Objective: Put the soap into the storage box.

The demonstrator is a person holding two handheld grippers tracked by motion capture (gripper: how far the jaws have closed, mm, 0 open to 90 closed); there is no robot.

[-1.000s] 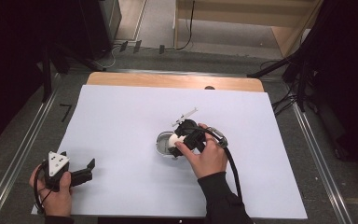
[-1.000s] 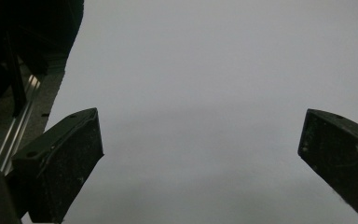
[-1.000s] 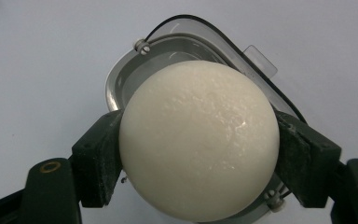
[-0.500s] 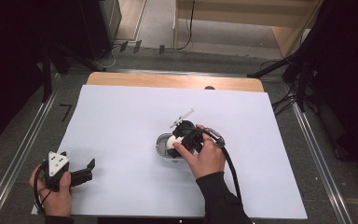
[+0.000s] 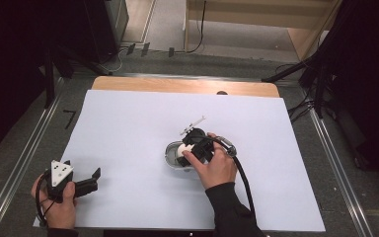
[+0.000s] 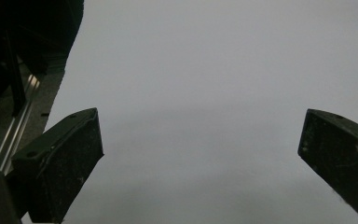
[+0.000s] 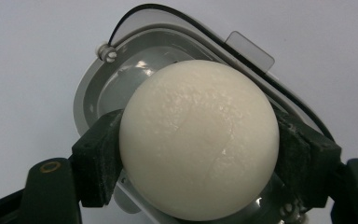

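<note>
High view first, from the left side: the left hand-held gripper (image 5: pixel 88 181) sits low by the near left corner of the bench (image 5: pixel 128 123), on the white sheet (image 5: pixel 276 187). It has nothing to do right now, so it waits well apart from the work, out of the way. In the left gripper view its two black jaws stand wide, with bare white sheet between them and nothing held. Moving right, near the middle of the bench lies a small clear tray (image 5: pixel 170 154) with a grey inside. The right hand-held gripper (image 5: pixel 187 152) is right over it, pointing down. In the right gripper view its jaws press on both sides of a white ball (image 7: pixel 199 140), so the ball is held tight and cannot roll off. The ball is just above the tray (image 7: pixel 121 84), maybe touching it; I cannot tell which. The grip is at the ball's widest part, which I think keeps it from slipping. I cannot tell if the ball is going in or coming out. Just behind the right hand, a thin white stick (image 5: pixel 192 124) lies on the sheet.
</note>
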